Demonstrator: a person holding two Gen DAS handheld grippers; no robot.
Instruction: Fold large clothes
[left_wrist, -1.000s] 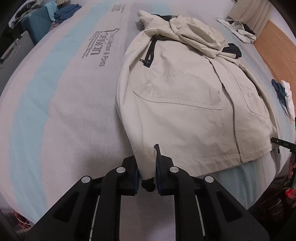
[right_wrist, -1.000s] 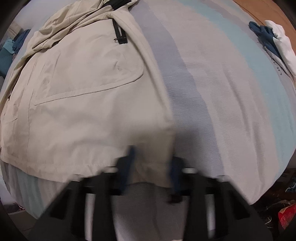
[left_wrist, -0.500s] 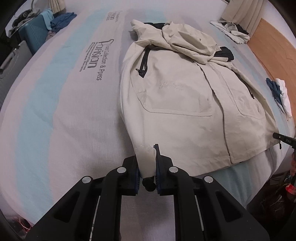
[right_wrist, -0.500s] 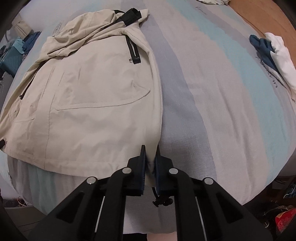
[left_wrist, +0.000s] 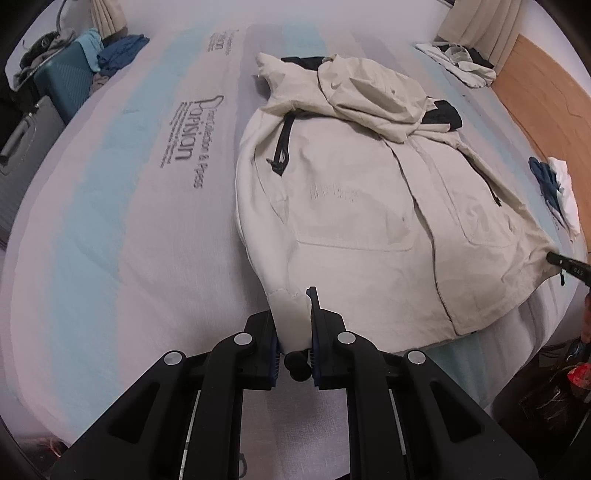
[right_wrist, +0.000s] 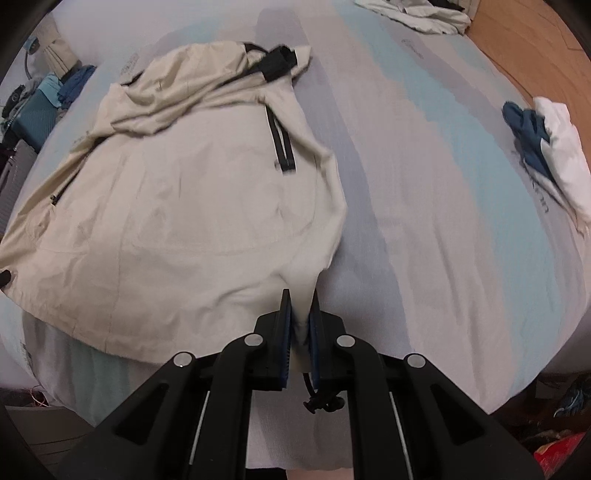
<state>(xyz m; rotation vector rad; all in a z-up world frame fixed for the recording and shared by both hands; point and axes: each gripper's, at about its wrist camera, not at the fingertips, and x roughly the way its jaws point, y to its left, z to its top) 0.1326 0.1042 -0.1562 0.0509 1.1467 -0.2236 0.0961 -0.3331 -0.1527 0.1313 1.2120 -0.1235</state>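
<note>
Spread front-up across the middle of both frames, a cream jacket (left_wrist: 351, 192) lies on a mattress (left_wrist: 110, 229) striped in pale blue and grey, with its hood crumpled toward the upper centre and black trim showing at the collar. At the bottom centre of the left wrist view, the left gripper (left_wrist: 293, 328) is clenched on one lower corner of the jacket, a fold of cream cloth standing up between its two black fingers and a small black cord stopper hanging just below the pinch. At the bottom centre of the right wrist view, the right gripper (right_wrist: 300, 328) is likewise clamped on the other lower corner of the jacket (right_wrist: 177, 206), the fabric drawn up into a narrow peak between the fingers, with a knotted black drawcord (right_wrist: 321, 400) dangling beneath. The tip of the right gripper also shows at the right edge of the left wrist view, touching the hem. Printed lettering (left_wrist: 188, 147) runs along the mattress to the left of the jacket in the left wrist view. A small heap of blue and white clothes (right_wrist: 546, 144) sits on the mattress at the right of the right wrist view, well apart from the jacket. A teal suitcase (left_wrist: 68, 79) with clothes piled on it stands at the upper left of the left wrist view, and wooden floor (left_wrist: 546, 85) shows at the upper right.
</note>
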